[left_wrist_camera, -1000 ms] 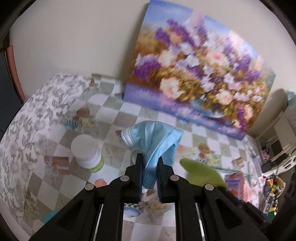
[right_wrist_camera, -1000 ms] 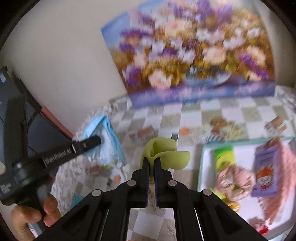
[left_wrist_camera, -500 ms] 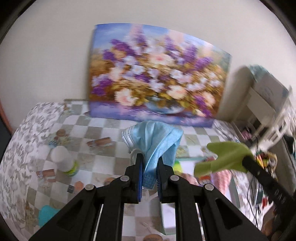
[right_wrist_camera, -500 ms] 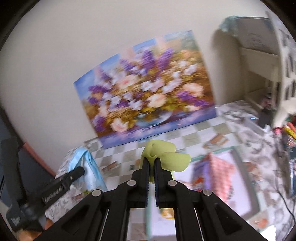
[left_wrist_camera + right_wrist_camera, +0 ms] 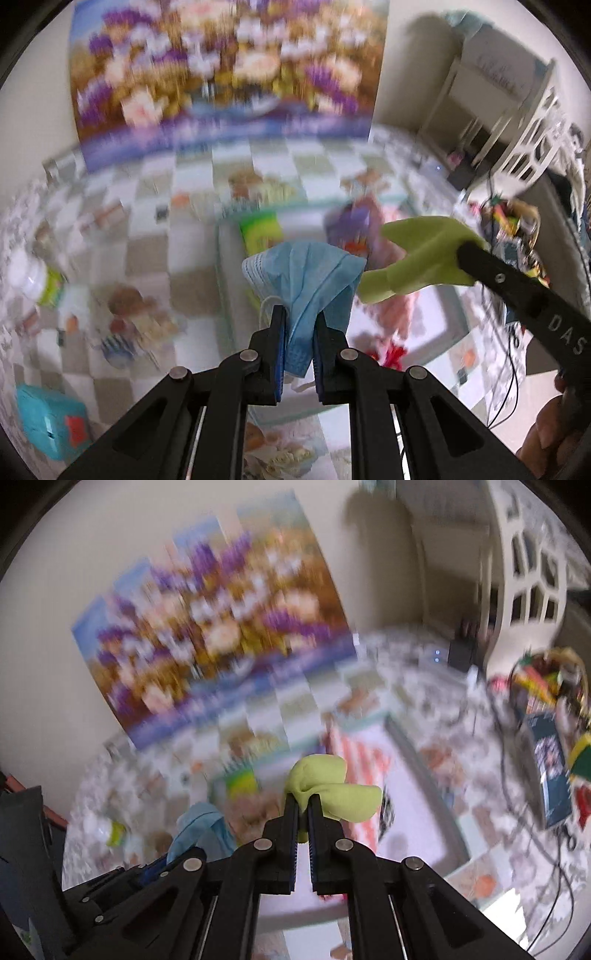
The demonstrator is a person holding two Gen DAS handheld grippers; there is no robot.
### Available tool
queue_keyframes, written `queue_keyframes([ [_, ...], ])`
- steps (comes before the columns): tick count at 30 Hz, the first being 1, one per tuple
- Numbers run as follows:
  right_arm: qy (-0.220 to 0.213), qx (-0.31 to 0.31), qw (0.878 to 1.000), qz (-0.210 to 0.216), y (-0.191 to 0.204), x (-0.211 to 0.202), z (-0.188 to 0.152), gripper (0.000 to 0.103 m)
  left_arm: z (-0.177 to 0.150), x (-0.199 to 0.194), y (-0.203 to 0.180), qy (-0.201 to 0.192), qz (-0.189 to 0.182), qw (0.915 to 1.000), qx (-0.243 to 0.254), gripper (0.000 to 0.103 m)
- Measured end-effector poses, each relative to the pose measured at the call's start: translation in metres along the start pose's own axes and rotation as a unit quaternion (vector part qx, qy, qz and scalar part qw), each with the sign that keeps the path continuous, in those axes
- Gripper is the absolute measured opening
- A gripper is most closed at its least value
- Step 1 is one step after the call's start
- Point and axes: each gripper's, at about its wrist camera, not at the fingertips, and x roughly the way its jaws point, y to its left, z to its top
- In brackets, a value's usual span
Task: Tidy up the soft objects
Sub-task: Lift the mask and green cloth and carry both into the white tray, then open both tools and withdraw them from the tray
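Observation:
My left gripper (image 5: 298, 321) is shut on a light blue face mask (image 5: 306, 277) and holds it in the air above the white tray (image 5: 223, 280). My right gripper (image 5: 303, 805) is shut on a lime green soft piece (image 5: 328, 790), also above the tray (image 5: 417, 753). In the left wrist view the green piece (image 5: 417, 254) hangs just right of the mask. In the right wrist view the mask (image 5: 201, 829) shows at lower left. The tray holds a pink cloth (image 5: 354, 753), a green packet (image 5: 260, 234) and a purple packet (image 5: 351, 225).
A flower painting (image 5: 225, 74) leans on the back wall. A white jar (image 5: 27, 273) and a teal object (image 5: 50, 421) sit left on the checked tablecloth. A white shelf (image 5: 513, 110), a basket of items (image 5: 546, 675) and cables (image 5: 517, 738) crowd the right side.
Both grippers have swung right and now hang over the tray, still holding the mask and the green piece. The view is motion-blurred.

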Motion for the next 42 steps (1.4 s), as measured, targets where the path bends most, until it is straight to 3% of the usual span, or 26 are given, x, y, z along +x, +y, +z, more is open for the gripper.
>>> queue_keyframes([
  [6, 0.084, -0.011, 0.996, -0.01, -0.004, 0.049, -0.019, 0.006, -0.012, 0.035, 0.007, 0.047, 0.02, 0.9986, -0.008, 0.013],
  [11, 0.122, -0.016, 0.992, -0.013, -0.004, 0.073, -0.03, 0.008, -0.02, 0.052, 0.015, 0.078, 0.024, 0.9964, -0.021, 0.015],
  [13, 0.13, -0.017, 0.991, -0.015, -0.004, 0.076, -0.032, 0.008, -0.021, 0.051, 0.018, 0.077, 0.019, 0.9964, -0.028, 0.027],
  [15, 0.133, -0.019, 0.991, -0.016, -0.003, 0.077, -0.035, 0.008, -0.022, 0.044, 0.022, 0.07, 0.018, 0.9968, -0.034, 0.057],
  [19, 0.131, -0.025, 0.991, -0.019, 0.0, 0.075, -0.038, 0.008, -0.024, 0.032, 0.029, 0.054, 0.018, 0.9973, -0.047, 0.061],
  [20, 0.133, -0.026, 0.991, -0.021, 0.0, 0.076, -0.039, 0.011, -0.026, 0.028, 0.032, 0.049, 0.024, 0.9972, -0.052, 0.064],
  [21, 0.135, -0.027, 0.99, -0.022, 0.001, 0.077, -0.041, 0.021, -0.027, 0.026, 0.034, 0.046, 0.029, 0.997, -0.055, 0.069],
  [22, 0.138, -0.026, 0.99, -0.026, 0.001, 0.077, -0.045, 0.037, -0.027, 0.024, 0.037, 0.043, 0.033, 0.9968, -0.059, 0.071],
  [24, 0.141, -0.026, 0.989, -0.034, 0.001, 0.078, -0.048, 0.054, -0.03, 0.02, 0.044, 0.036, 0.043, 0.9959, -0.07, 0.08],
  [29, 0.14, -0.032, 0.989, -0.038, 0.004, 0.074, -0.059, 0.059, -0.041, 0.009, 0.07, 0.019, 0.083, 0.9909, -0.105, 0.09],
  [34, 0.142, -0.046, 0.988, -0.044, 0.009, 0.071, -0.073, 0.067, -0.055, 0.001, 0.094, 0.01, 0.128, 0.9827, -0.134, 0.092],
  [35, 0.142, -0.047, 0.988, -0.043, 0.01, 0.07, -0.074, 0.068, -0.057, 0.001, 0.096, 0.011, 0.135, 0.9816, -0.135, 0.097],
  [38, 0.141, -0.057, 0.987, -0.046, 0.014, 0.068, -0.081, 0.074, -0.066, 0.0, 0.103, 0.014, 0.15, 0.9791, -0.136, 0.101],
  [42, 0.139, -0.068, 0.987, -0.053, 0.018, 0.066, -0.089, 0.09, -0.076, -0.004, 0.108, 0.02, 0.16, 0.9771, -0.139, 0.101],
])
